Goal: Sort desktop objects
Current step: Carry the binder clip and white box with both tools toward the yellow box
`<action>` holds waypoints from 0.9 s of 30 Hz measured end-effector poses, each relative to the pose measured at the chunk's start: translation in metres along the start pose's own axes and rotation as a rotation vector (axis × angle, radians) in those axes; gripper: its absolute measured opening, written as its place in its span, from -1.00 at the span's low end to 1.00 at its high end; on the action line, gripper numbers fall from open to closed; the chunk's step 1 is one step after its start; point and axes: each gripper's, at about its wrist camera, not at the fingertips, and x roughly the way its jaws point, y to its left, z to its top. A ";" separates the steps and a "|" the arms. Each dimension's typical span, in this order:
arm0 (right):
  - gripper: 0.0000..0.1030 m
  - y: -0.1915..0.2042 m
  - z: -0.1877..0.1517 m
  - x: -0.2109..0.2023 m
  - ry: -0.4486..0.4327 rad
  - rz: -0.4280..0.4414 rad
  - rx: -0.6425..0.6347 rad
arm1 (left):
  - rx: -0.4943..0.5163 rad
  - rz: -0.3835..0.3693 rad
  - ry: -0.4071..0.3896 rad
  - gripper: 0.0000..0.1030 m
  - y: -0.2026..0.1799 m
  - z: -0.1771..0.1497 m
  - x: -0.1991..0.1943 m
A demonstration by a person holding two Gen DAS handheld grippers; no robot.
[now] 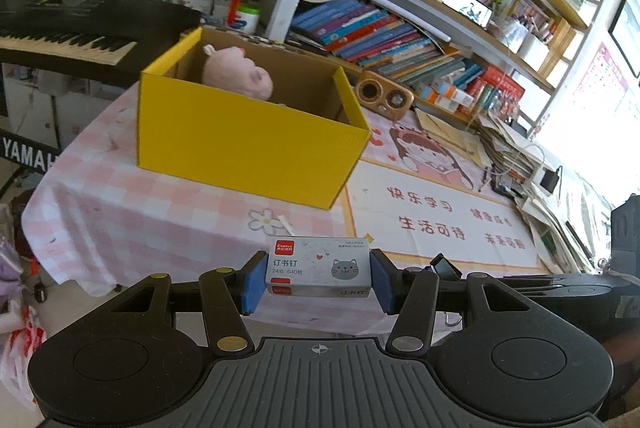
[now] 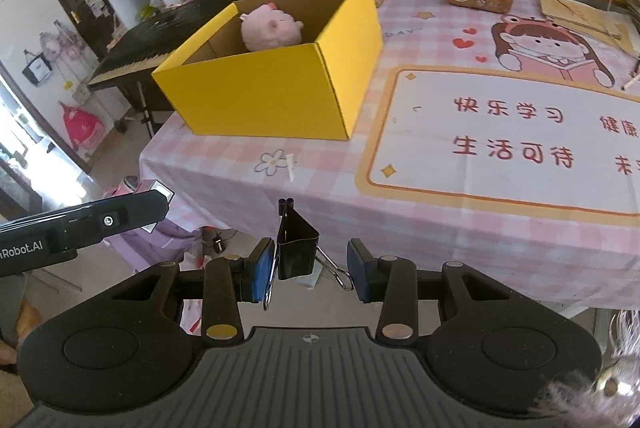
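While my left gripper [image 1: 318,278] clamps the staple box [image 1: 318,267] and my right gripper [image 2: 311,270] the binder clip [image 2: 297,248], I should clear the yellow box [image 1: 248,152] rim (plush pig [image 1: 238,73] inside) before letting go.

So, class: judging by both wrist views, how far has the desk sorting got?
Done: the pink plush toy sits in the yellow box. In hand: left tongs grip the staples box; right tongs carry the binder clip. Left: dropping both into the box.

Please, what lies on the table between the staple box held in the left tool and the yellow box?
Left wrist view: between the staple box and the yellow box lies only bare checked tablecloth with a printed flower.
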 end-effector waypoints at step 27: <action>-0.28 0.017 0.029 0.011 -0.028 0.009 -0.084 | -0.018 0.036 -0.069 0.02 0.014 0.016 -0.007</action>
